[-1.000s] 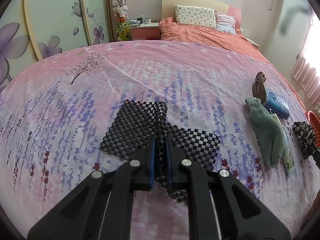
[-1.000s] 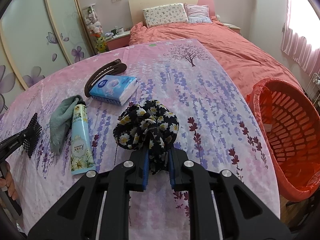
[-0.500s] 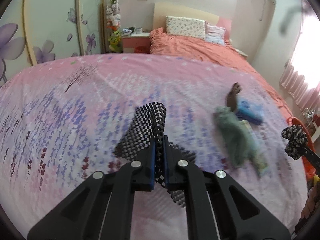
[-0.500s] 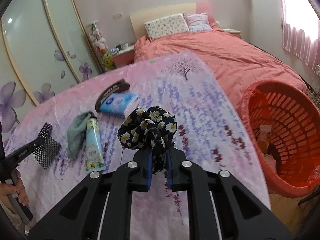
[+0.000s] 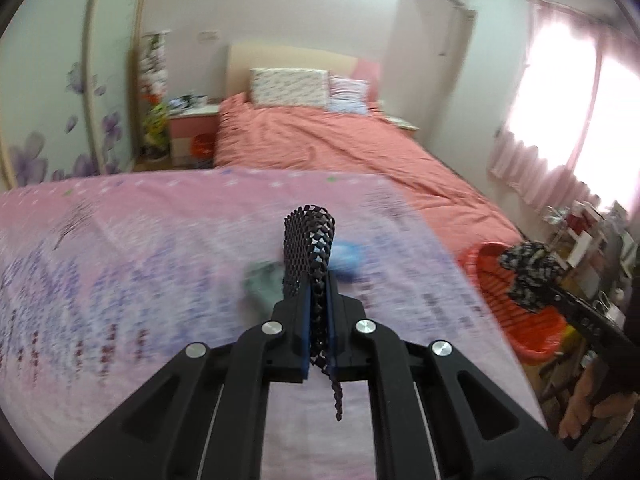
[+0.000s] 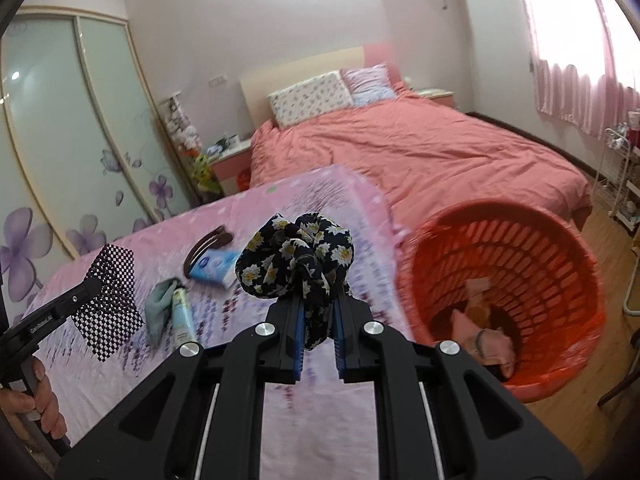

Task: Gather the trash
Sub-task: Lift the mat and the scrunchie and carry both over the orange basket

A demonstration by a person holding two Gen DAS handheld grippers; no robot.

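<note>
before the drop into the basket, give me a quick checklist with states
1. Left hand-held gripper clamped on black mesh mat: ok.
2. Right hand-held gripper clamped on floral cloth: ok.
3. Both items clear of the tabletop: ok.
4. Red basket mouth open, room inside: ok.
5. Floral cloth over the basket: not ok, it is left of the rim.
6. Mat over the basket: not ok, it hangs above the table.

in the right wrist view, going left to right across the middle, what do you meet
black checkered mesh mat → green cloth → cream tube → blue tissue pack → floral fabric → red basket
</note>
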